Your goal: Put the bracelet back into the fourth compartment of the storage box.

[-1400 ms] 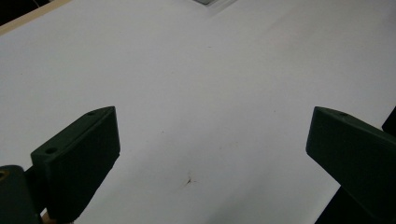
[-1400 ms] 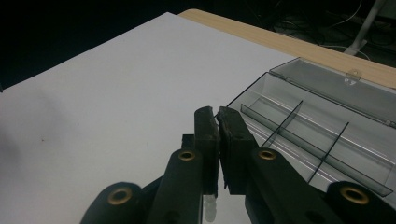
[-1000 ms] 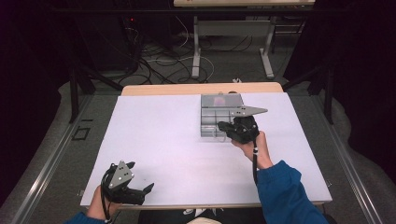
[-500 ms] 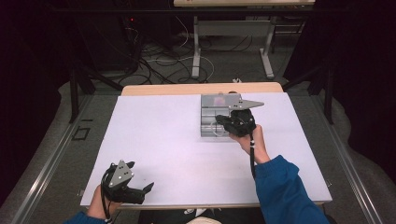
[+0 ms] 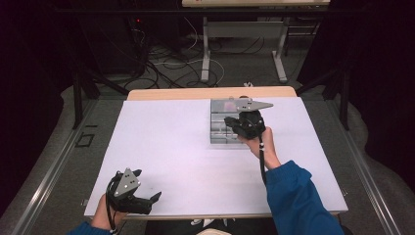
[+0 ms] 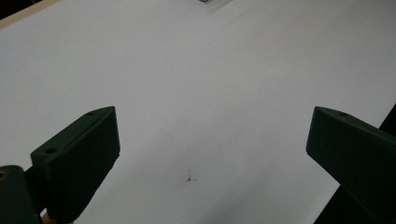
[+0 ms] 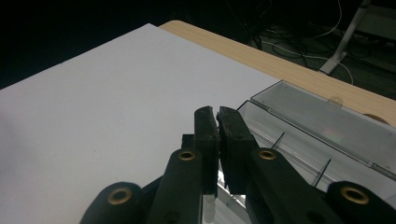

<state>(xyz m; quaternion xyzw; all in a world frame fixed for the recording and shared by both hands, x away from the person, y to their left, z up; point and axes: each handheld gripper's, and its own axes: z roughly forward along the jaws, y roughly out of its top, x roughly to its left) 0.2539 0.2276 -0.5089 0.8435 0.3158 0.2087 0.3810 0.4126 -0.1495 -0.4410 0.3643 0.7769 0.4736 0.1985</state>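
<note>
Clear-plastic box (image 5: 220, 128) directly beneath right tongs (image 5: 231, 122), edged slightly further over it than a second ago. Left tongs (image 5: 152, 198) well away, spread wide, empty above bare surface (image 6: 187, 70). Right gripper view: clenched tight, box alongside, probably reaching into a compartment.

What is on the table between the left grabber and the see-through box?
Nothing: in the high view, only bare white table lies between the left gripper, near the front edge, and the clear plastic box by the right gripper.
</note>
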